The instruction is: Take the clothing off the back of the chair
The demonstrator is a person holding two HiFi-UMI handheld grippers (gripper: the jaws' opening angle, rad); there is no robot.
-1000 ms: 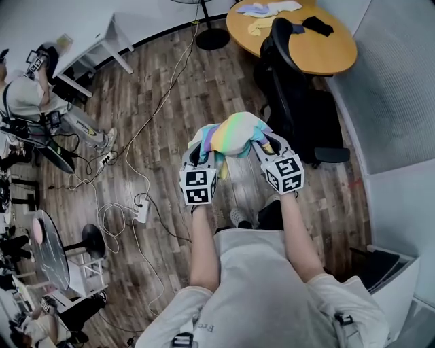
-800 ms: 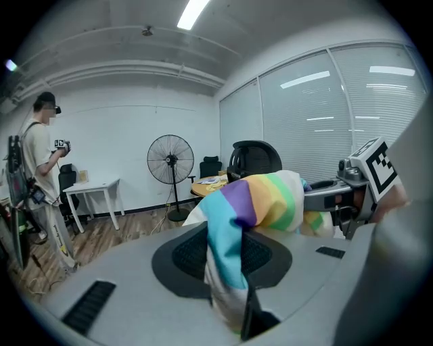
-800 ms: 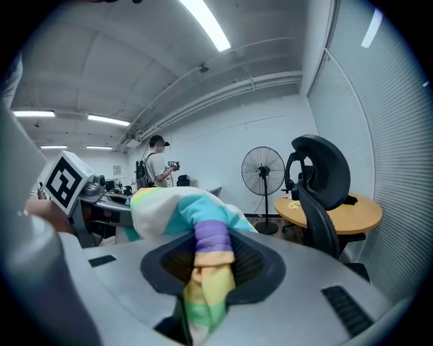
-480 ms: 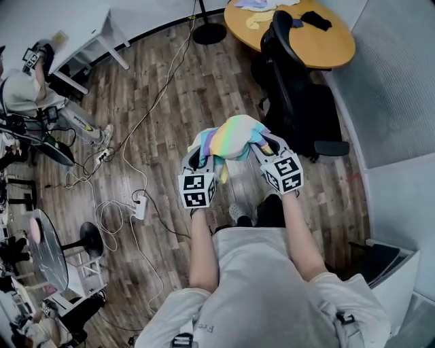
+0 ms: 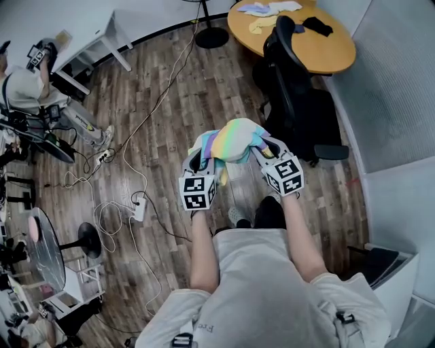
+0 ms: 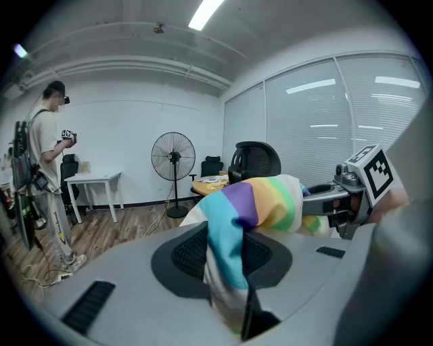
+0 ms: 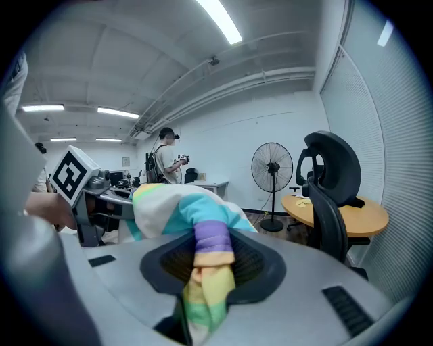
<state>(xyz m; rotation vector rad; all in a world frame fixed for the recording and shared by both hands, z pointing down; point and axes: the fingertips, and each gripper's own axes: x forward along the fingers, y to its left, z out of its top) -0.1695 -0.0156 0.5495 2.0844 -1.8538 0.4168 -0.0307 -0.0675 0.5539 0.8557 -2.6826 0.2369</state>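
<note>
Head view, plank floor [image 5: 178,87], left hand-held gripper [image 5: 202,155] and right hand-held gripper [image 5: 264,148] clamping clothing [image 5: 234,138]

My head camera looks steeply down past my chest at my left gripper [image 5: 202,158] and right gripper [image 5: 262,147], while a wide-angle camera riding each one looks close along its jaws across the room, and all three views share the striped clothing [image 5: 234,139], black chair [image 5: 289,75] and round table [image 5: 333,51].

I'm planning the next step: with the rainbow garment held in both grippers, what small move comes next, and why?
Probably carry the garment toward the round table, where other clothes lie: left gripper and right gripper both clamp it, clear of the chair.
</note>
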